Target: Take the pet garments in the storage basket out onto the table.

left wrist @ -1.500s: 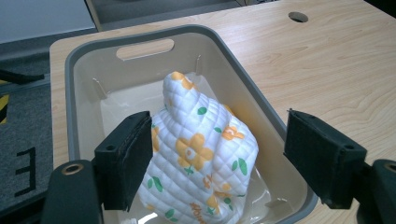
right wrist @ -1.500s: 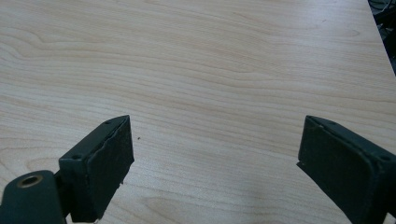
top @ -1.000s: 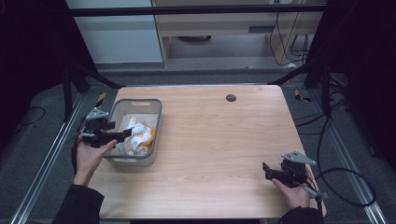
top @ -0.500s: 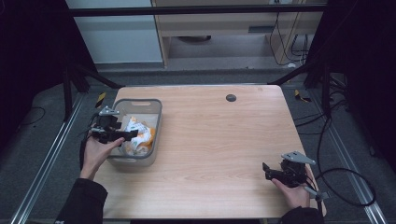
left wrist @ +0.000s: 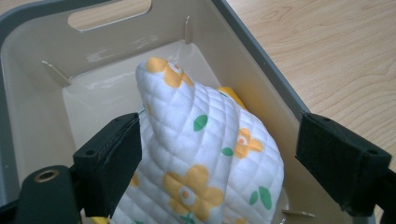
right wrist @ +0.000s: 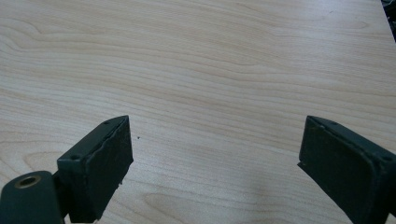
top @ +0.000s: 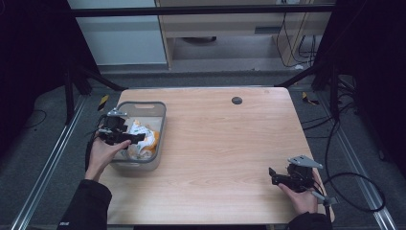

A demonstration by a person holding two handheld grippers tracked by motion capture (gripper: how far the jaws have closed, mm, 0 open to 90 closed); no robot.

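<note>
Over the bin (left wrist: 261,70), left gripper (left wrist: 219,154) wide, seemingly brushing cloth (left wrist: 205,158).

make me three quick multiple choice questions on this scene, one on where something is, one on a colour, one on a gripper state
1. Where does the quilted cloth lie?
A. in the grey bin
B. on the bare table
C. on the floor

2. What colour are the cloth's flowers?
A. blue
B. orange-yellow
C. purple

3. How do the right gripper jaws stand?
A. shut on the cloth
B. shut on nothing
C. open over the bare table

Answers: 1 A, the bin walls surround the cloth in the left gripper view. 2 B, orange-yellow flowers with green leaves show on white fabric. 3 C, the jaws stand wide apart with only wood between them.
</note>
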